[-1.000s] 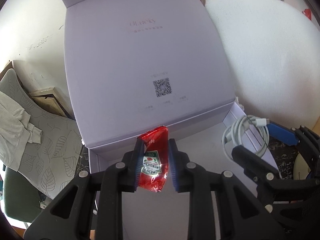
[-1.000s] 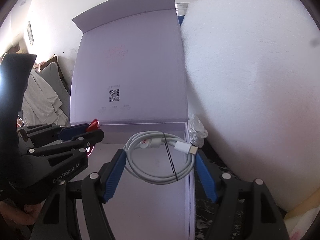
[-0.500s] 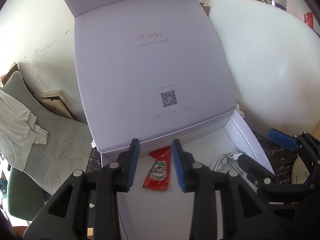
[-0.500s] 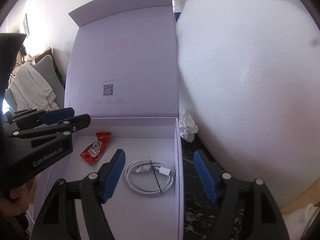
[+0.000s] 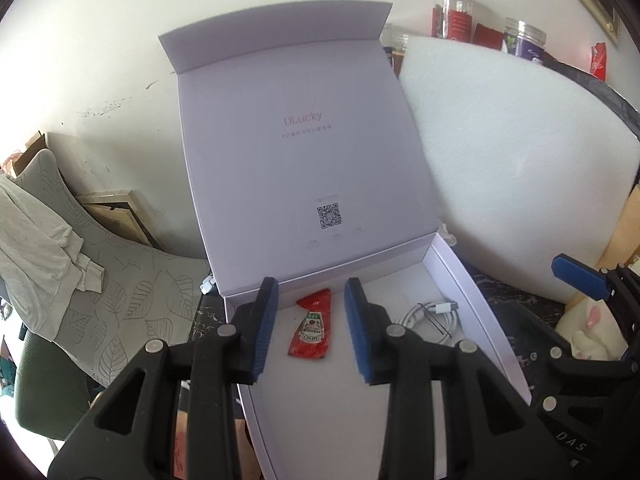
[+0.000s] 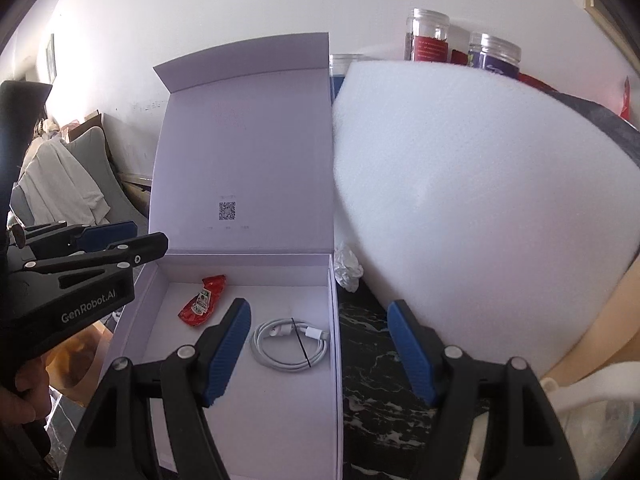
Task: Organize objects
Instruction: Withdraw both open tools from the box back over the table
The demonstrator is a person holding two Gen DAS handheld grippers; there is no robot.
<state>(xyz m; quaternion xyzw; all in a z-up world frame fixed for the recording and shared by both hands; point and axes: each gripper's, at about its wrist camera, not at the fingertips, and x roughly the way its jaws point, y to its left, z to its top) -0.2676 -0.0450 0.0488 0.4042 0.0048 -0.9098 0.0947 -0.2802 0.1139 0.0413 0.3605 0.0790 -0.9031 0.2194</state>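
A pale lilac box (image 5: 460, 268) (image 6: 334, 320) stands with its lid upright against the wall. On its floor lie a red ketchup sachet (image 5: 311, 330) (image 6: 202, 301) and, to its right, a coiled white cable (image 5: 430, 317) (image 6: 290, 344). My left gripper (image 5: 311, 328) hovers open above the sachet, which shows between its blue pads without touching them. My right gripper (image 6: 320, 350) is open too, raised above the cable at the box's right wall. Each gripper appears at the edge of the other's view.
A big white foam block (image 5: 516, 168) (image 6: 472, 208) leans right of the box. Jars (image 5: 452, 12) (image 6: 426, 36) stand behind it. Crumpled white paper (image 6: 348, 266) lies on the dark marble top (image 6: 372, 364). A leaf-patterned cushion (image 5: 120, 292) with grey cloth sits left.
The left gripper let go of the sachet and the right let go of the cable; both items now lie in the box. Both grippers pulled back and up.
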